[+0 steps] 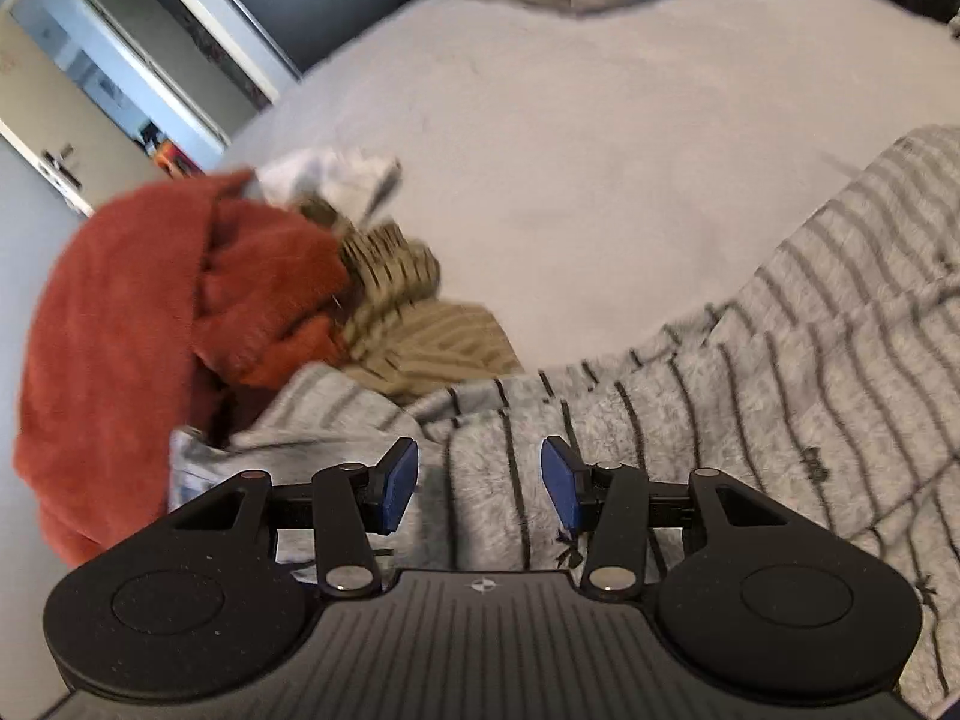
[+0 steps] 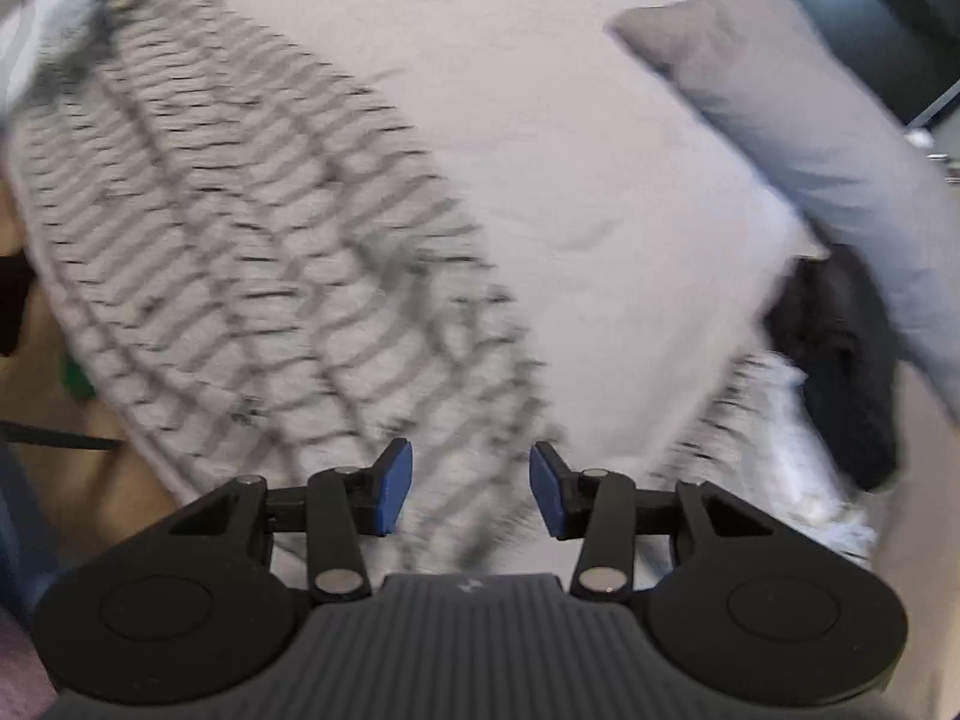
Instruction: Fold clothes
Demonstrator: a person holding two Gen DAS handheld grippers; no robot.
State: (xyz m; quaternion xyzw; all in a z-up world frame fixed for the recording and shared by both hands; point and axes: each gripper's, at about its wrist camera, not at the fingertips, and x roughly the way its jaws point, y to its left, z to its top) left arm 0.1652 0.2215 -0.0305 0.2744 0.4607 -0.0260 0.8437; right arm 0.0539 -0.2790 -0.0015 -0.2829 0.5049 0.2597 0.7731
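A grey fleece garment with thin dark stripes (image 1: 750,396) lies spread on the pale bed cover (image 1: 570,138). My left gripper (image 1: 480,483) is open and empty, just above the garment's near left part. In the right wrist view the same striped garment (image 2: 240,228) stretches from the far left to below my right gripper (image 2: 471,489), which is open and empty over its near edge. That view is blurred.
A pile of clothes sits left of the garment: a rust-red fleece (image 1: 150,324), a beige striped piece (image 1: 408,306) and a white piece (image 1: 336,180). A grey pillow (image 2: 798,138) and a black item (image 2: 840,360) lie at the right. Wardrobe doors (image 1: 180,60) stand beyond the bed.
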